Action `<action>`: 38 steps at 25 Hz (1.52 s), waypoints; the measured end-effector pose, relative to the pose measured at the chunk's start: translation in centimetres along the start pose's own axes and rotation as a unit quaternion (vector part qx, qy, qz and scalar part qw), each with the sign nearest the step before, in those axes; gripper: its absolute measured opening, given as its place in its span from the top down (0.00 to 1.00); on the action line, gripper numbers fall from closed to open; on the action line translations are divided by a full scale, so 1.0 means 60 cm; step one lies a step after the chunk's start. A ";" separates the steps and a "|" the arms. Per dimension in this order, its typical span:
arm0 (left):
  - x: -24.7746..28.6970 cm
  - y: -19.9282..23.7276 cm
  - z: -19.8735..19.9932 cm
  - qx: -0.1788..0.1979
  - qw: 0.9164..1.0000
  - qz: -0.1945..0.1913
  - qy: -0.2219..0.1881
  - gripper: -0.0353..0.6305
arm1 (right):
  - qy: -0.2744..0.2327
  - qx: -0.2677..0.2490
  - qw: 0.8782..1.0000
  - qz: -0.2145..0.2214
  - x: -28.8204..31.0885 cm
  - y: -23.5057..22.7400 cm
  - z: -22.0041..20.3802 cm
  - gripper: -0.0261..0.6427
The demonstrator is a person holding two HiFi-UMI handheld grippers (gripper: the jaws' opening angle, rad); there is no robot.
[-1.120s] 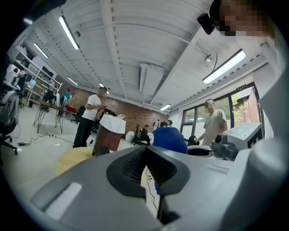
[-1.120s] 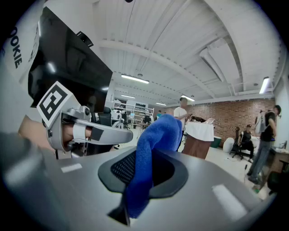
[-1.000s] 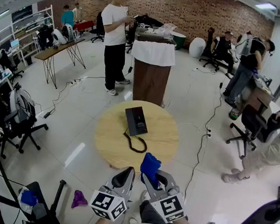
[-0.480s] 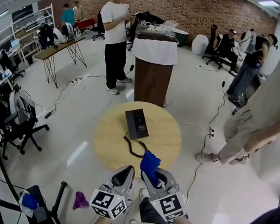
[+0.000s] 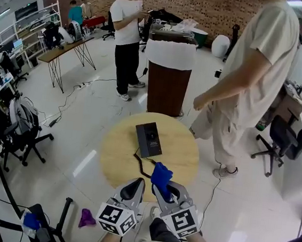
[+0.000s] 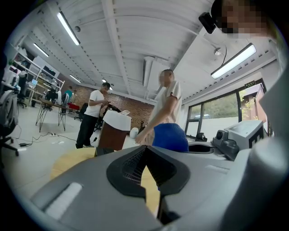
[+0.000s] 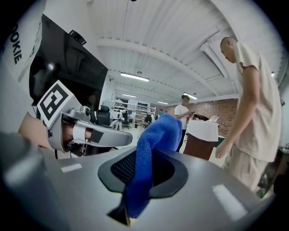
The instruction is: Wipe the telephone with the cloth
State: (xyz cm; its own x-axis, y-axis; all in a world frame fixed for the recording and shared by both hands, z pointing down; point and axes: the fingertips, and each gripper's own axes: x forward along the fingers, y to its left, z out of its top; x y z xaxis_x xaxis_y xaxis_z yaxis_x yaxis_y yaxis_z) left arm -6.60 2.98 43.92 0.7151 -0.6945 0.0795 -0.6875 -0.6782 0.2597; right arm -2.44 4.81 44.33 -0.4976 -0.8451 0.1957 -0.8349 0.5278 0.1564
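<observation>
The left gripper [image 5: 135,189] is showing its jaws pressed together with nothing between them (the left gripper view [image 6: 143,157] looks straight at the seam). The right gripper [image 5: 165,191] is pinching a blue fleecy cloth [image 5: 161,177], which is standing up out of its jaws in a bunch [image 7: 152,144].

Both grippers are hovering side by side at the near rim of the round pale wooden table [image 5: 117,147], closer to it than a second ago: the cloth's top is now overlapping the table's near edge, where before it was clear of it. The flat black rectangular telephone [image 5: 149,139] is lying near the middle of the table, its black cord [image 5: 144,166] trailing toward the near rim, unchanged.

A person in a beige shirt and trousers [image 5: 251,85], who was only at the picture's edge earlier, is now standing just beside the table's far right side. Beyond the table, a person in a white T-shirt [image 5: 127,29] is standing by a brown pedestal draped in white [image 5: 167,79].
</observation>
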 end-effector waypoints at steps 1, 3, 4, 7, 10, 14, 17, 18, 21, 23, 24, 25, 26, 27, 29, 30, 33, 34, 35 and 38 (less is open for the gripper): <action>0.008 0.005 0.000 0.001 1.000 0.001 0.002 0.95 | 0.001 0.002 1.000 0.001 0.007 -0.006 -0.001 0.87; 0.025 0.016 0.002 0.002 1.000 0.004 0.005 0.95 | 0.001 0.004 1.000 0.003 0.022 -0.019 -0.003 0.87; 0.033 0.021 0.003 0.003 1.000 0.005 0.007 0.95 | 0.001 0.005 1.000 0.003 0.029 -0.026 -0.003 0.87; 0.056 0.036 0.006 0.004 1.000 0.011 0.009 0.95 | 0.004 0.007 1.000 0.006 0.048 -0.043 -0.003 0.87; 0.075 0.049 0.011 0.008 1.000 0.015 0.011 0.95 | 0.001 0.010 1.000 0.009 0.065 -0.059 -0.003 0.87; 0.098 0.071 0.017 0.014 1.000 0.020 0.012 0.95 | -0.003 0.011 1.000 0.012 0.093 -0.079 -0.002 0.87; 0.119 0.092 0.019 0.016 0.999 0.031 0.016 0.95 | -0.006 0.012 1.000 0.018 0.114 -0.096 -0.002 0.87; 0.126 0.099 0.019 0.015 0.999 0.035 0.018 0.95 | -0.005 0.012 1.000 0.020 0.120 -0.102 -0.003 0.87; 0.146 0.115 0.018 0.015 0.999 0.043 0.020 0.95 | 0.000 0.014 1.000 0.025 0.135 -0.118 -0.005 0.87; 0.159 0.127 0.017 0.013 0.999 0.049 0.021 0.95 | -0.002 0.014 0.999 0.029 0.146 -0.128 -0.007 0.87; 0.167 0.132 0.017 0.010 0.998 0.051 0.022 0.95 | -0.001 0.015 0.999 0.032 0.151 -0.133 -0.008 0.87; 0.174 0.137 0.015 0.009 0.998 0.053 0.024 0.95 | 0.002 0.016 0.999 0.034 0.155 -0.139 -0.008 0.87; 0.182 0.140 0.014 0.008 0.998 0.054 0.027 0.95 | 0.006 0.018 0.999 0.035 0.158 -0.145 -0.009 0.87; 0.188 0.144 0.012 0.007 0.998 0.054 0.030 0.94 | 0.008 0.019 0.999 0.036 0.162 -0.151 -0.010 0.87; 0.201 0.152 0.010 0.006 0.998 0.056 0.034 0.93 | 0.006 0.020 0.999 0.039 0.172 -0.162 -0.015 0.87; 0.206 0.157 0.008 0.004 0.998 0.058 0.036 0.93 | 0.003 0.020 0.999 0.041 0.178 -0.167 -0.017 0.87; 0.224 0.174 0.001 0.001 0.997 0.064 0.044 0.93 | 0.000 0.023 0.999 0.047 0.192 -0.181 -0.021 0.87; 0.229 0.179 -0.002 0.001 0.997 0.066 0.047 0.92 | 0.001 0.024 0.999 0.048 0.195 -0.185 -0.023 0.87; 0.234 0.184 -0.007 0.001 0.997 0.067 0.050 0.92 | 0.004 0.025 0.998 0.049 0.199 -0.189 -0.025 0.87; 0.248 0.198 -0.025 -0.005 0.996 0.069 0.056 0.91 | 0.007 0.027 0.998 0.055 0.208 -0.199 -0.034 0.87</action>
State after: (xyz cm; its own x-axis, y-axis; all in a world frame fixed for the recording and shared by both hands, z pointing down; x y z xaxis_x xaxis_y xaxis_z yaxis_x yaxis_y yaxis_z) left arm -3.93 -15.08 49.61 0.6246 -0.7488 0.2218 -0.7788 -0.5762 0.2478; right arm 1.81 -11.87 46.89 -0.5836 -0.7813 0.2215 -0.7874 0.6111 0.0808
